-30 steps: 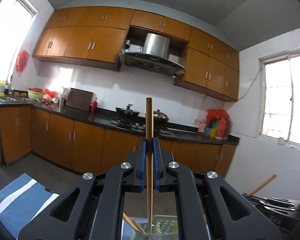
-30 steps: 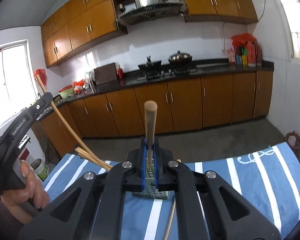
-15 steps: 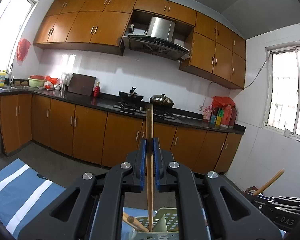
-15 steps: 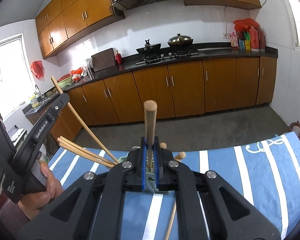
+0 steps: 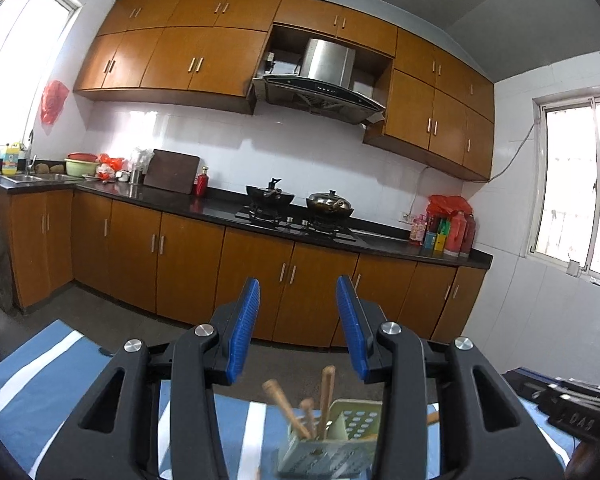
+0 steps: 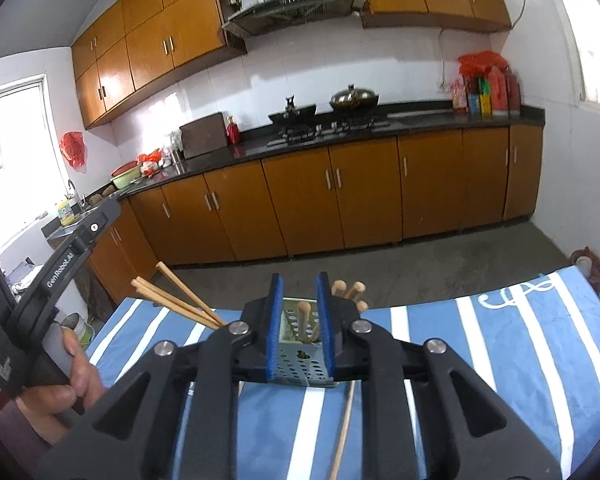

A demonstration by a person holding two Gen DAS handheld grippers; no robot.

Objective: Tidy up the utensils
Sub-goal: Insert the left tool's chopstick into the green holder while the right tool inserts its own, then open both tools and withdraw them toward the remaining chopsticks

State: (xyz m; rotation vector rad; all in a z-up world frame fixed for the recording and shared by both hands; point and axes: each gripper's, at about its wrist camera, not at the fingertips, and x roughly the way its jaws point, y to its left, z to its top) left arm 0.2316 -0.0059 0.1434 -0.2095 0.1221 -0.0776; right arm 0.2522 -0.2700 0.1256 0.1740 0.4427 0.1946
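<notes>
A pale green perforated utensil holder (image 6: pixel 300 364) stands on the blue-and-white striped cloth (image 6: pixel 500 344). Several wooden chopsticks (image 6: pixel 180 300) lean out of it to the left, and wooden handles (image 6: pixel 350 290) stick up at its right. One wooden handle (image 6: pixel 302 316) stands inside it between my right fingers. My right gripper (image 6: pixel 298 280) is open and empty just above the holder. My left gripper (image 5: pixel 298 284) is open and empty above the same holder (image 5: pixel 340 444), where wooden sticks (image 5: pixel 326 396) stand upright.
One loose chopstick (image 6: pixel 344 432) lies on the cloth in front of the holder. The person's left hand (image 6: pixel 56 384) grips the other tool at the left. Kitchen cabinets (image 6: pixel 340 196) and a stove counter (image 5: pixel 296 220) lie beyond the table edge.
Both grippers have opened and let go of their wooden sticks, which now stand in the holder. Both views have tilted down toward the holder.
</notes>
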